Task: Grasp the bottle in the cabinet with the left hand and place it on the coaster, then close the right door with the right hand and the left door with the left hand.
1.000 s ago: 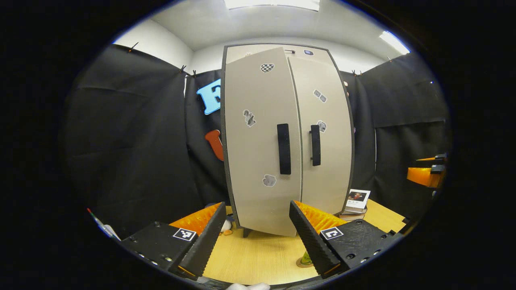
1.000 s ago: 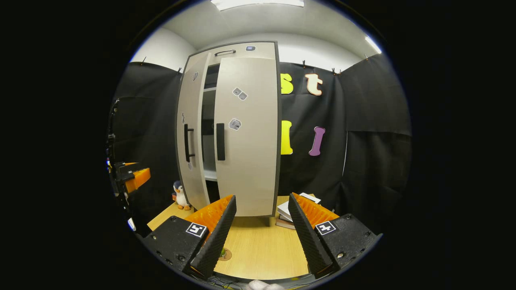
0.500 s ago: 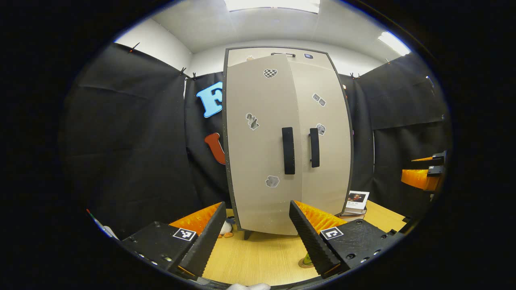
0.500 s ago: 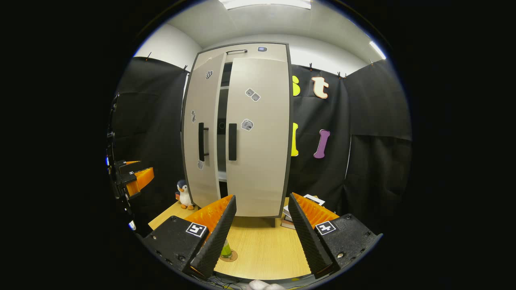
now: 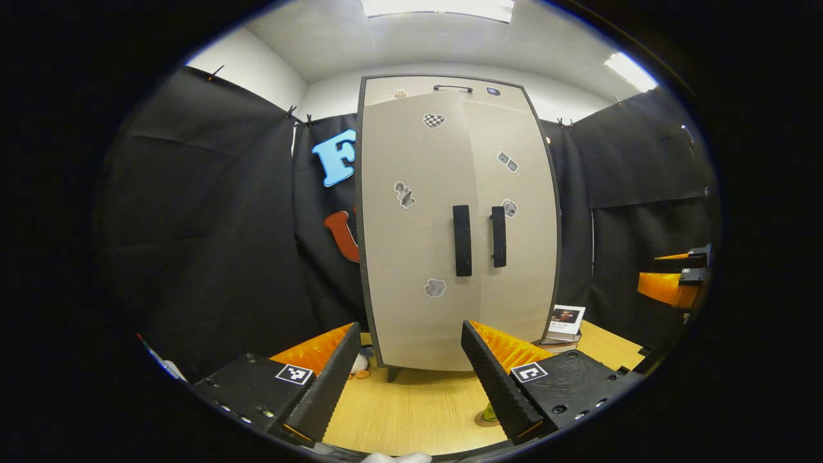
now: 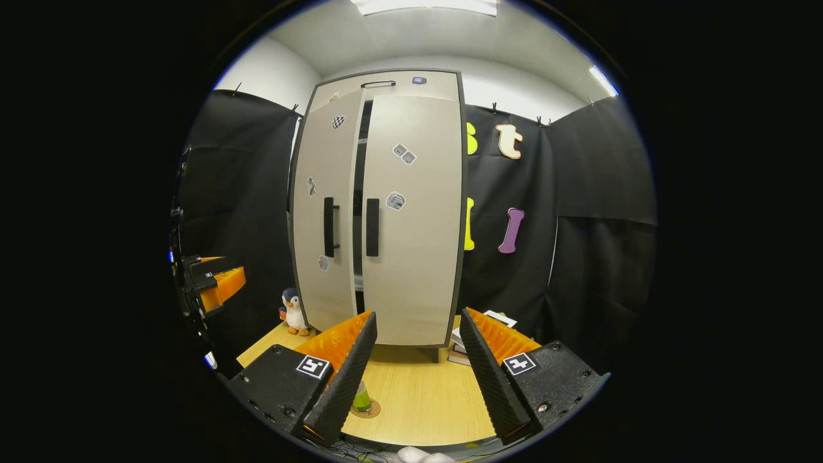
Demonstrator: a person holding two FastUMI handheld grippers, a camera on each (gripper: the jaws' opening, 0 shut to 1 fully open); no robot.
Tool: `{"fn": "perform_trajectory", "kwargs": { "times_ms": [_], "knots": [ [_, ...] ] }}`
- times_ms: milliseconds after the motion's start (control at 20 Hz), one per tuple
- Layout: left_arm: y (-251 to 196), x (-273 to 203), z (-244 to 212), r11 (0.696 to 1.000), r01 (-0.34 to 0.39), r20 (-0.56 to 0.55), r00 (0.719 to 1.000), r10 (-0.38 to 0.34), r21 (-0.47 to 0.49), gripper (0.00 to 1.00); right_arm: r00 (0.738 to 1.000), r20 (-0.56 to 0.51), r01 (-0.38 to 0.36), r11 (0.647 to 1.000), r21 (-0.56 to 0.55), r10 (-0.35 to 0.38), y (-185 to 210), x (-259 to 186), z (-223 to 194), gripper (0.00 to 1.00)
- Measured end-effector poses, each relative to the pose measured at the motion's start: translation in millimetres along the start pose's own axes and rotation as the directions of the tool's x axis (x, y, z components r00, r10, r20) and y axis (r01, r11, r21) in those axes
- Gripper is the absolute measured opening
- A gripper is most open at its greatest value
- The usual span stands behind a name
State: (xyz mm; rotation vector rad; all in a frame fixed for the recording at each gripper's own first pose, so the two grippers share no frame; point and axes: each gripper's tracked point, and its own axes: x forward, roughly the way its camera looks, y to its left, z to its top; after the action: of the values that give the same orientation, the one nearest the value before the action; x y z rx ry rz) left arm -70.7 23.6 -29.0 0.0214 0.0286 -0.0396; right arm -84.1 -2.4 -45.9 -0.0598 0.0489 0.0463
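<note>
Tabletop [image 6: 418, 399] cabinet [image 6: 411, 212], left door [image 6: 325, 212] ajar

Beige two-door cabinet [image 5: 418, 257] with black handles [image 5: 461, 240], light wooden table [image 6: 418, 392], black-and-white toy penguin [image 6: 293, 311], green bottle [image 6: 361, 399]

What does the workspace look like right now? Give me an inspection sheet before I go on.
Surface: wooden table, bare at the front.
Job's things: bottle upright on coaster; right door shut; left door ajar, dark gap beside it.
Clutter: toy penguin left of cabinet; books at its right.
Grippers: left gripper open, holding nothing; right gripper open, holding nothing.
Cables: nothing seen.
Surroundings: black cloth wall, ceiling lights.
</note>
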Motion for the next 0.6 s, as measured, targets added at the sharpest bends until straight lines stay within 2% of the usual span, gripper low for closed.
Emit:
{"fn": "perform_trajectory", "kwargs": {
  "times_ms": [600],
  "knots": [
    [28,-6,-4,0.998,-0.061,-0.015,0.998,0.061,-0.003,0.96,1.000,-0.002,-0.030,1.000,0.007,0.030,10,8,-5,0.81]
  ]
}}
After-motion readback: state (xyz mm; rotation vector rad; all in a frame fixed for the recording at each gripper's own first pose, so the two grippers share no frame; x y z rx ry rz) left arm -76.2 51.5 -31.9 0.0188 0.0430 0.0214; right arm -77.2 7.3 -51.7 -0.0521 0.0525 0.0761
